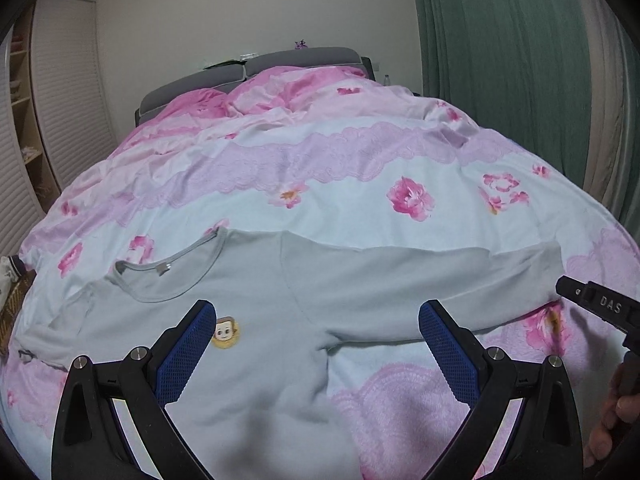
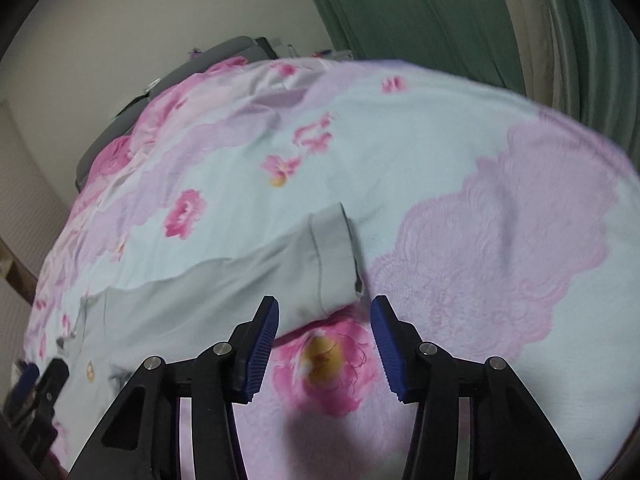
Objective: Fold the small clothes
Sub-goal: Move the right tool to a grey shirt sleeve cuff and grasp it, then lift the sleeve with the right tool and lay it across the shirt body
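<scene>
A small pale grey long-sleeved shirt (image 1: pixel 256 300) lies flat on the bed, neckline to the left, with a yellow monkey patch (image 1: pixel 225 334) on the chest. Its right sleeve (image 1: pixel 440 280) stretches out to the right. My left gripper (image 1: pixel 316 312) is open and empty, hovering over the shirt's body. My right gripper (image 2: pixel 325 310) is open and empty, just in front of the sleeve cuff (image 2: pixel 334 256), not touching it. The shirt also shows in the right wrist view (image 2: pixel 192 304). The right gripper's tip also shows in the left wrist view (image 1: pixel 592 300).
The bed is covered by a pink and white floral duvet (image 1: pixel 340 168). A grey headboard (image 1: pixel 248 68) stands at the far end. Green curtains (image 1: pixel 500 60) hang at the right. A white louvred wardrobe (image 1: pixel 68 92) and shelves stand at the left.
</scene>
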`<state>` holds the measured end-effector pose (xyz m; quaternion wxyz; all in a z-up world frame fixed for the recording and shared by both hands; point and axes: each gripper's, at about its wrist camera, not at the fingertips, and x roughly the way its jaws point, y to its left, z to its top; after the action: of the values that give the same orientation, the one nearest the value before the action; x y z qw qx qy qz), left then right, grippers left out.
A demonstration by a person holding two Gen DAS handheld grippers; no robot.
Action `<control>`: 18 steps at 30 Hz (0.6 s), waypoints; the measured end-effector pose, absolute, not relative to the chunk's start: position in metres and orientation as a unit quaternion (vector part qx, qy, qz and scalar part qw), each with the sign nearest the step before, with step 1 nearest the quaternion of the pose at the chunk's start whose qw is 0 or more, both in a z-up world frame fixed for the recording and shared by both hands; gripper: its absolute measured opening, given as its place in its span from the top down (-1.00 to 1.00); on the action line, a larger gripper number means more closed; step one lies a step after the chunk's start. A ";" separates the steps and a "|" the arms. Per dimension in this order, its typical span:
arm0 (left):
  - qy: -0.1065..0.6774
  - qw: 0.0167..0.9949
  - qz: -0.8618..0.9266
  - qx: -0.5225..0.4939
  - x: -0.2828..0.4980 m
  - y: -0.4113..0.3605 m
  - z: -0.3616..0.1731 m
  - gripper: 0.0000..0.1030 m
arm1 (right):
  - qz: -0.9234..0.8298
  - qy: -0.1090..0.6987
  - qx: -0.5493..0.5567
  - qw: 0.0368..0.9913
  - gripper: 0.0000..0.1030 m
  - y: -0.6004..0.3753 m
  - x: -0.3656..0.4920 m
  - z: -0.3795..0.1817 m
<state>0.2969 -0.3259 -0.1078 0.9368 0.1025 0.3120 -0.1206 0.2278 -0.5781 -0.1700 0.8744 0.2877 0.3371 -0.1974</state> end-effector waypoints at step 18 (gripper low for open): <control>0.318 0.938 -0.105 0.090 0.317 -0.308 -0.109 -1.00 | -0.155 0.287 0.361 0.874 0.78 -0.588 0.237 -0.173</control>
<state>0.3174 -0.3085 -0.1085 0.9378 0.0900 0.3185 -0.1050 0.2366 -0.5878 -0.1732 0.8736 0.3614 0.2867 -0.1551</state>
